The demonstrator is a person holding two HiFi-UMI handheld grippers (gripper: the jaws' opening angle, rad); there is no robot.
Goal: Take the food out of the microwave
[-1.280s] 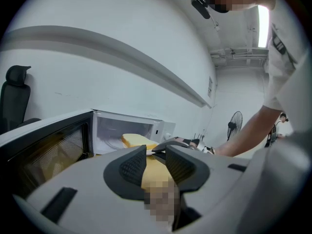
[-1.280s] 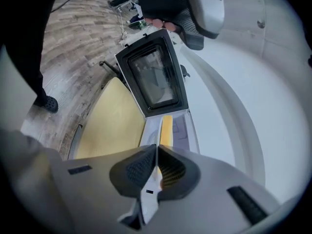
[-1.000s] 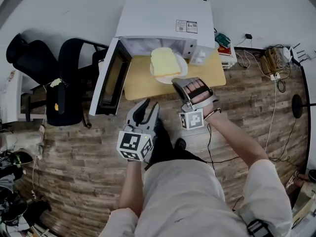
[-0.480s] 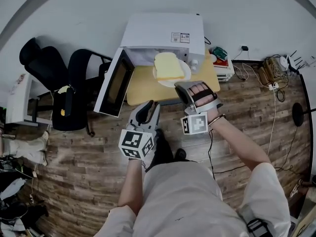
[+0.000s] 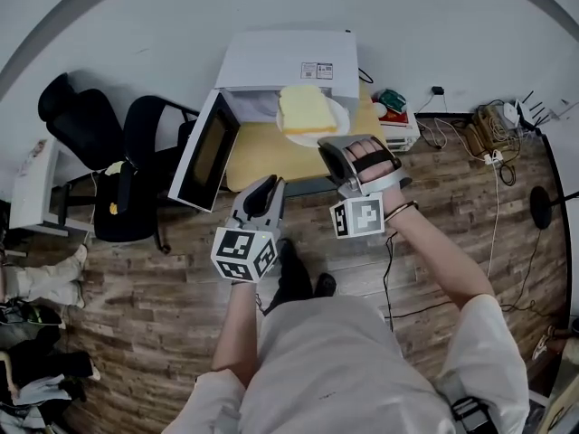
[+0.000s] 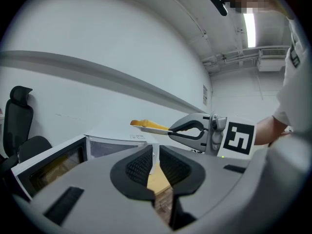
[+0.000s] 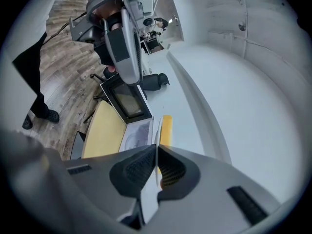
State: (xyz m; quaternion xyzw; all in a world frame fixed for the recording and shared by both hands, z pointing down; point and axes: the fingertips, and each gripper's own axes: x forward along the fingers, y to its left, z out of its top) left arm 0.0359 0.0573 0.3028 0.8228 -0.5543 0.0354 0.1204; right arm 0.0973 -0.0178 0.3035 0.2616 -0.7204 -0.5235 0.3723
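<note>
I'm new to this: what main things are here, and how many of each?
Grippers: 2, left gripper (empty, jaws just been closing), right gripper
Microwave: 1
Plate: 1
Bread slice: 1
Yellow table: 1
Black chairs: 2
Total: 8

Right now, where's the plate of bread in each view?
Head view: plate top centre, held by the right gripper.
Left gripper view: plate centre, edge-on, in the right gripper's tips.
Right gripper view: plate centre, edge-on between its own jaws.
Shared landmark: open microwave door.

Bright even light, ceiling lamp [image 6: 251,29] glaring up right of the microwave [image 5: 285,61]; fisheye bending, black corners, close foreground soft, faint shadows.
</note>
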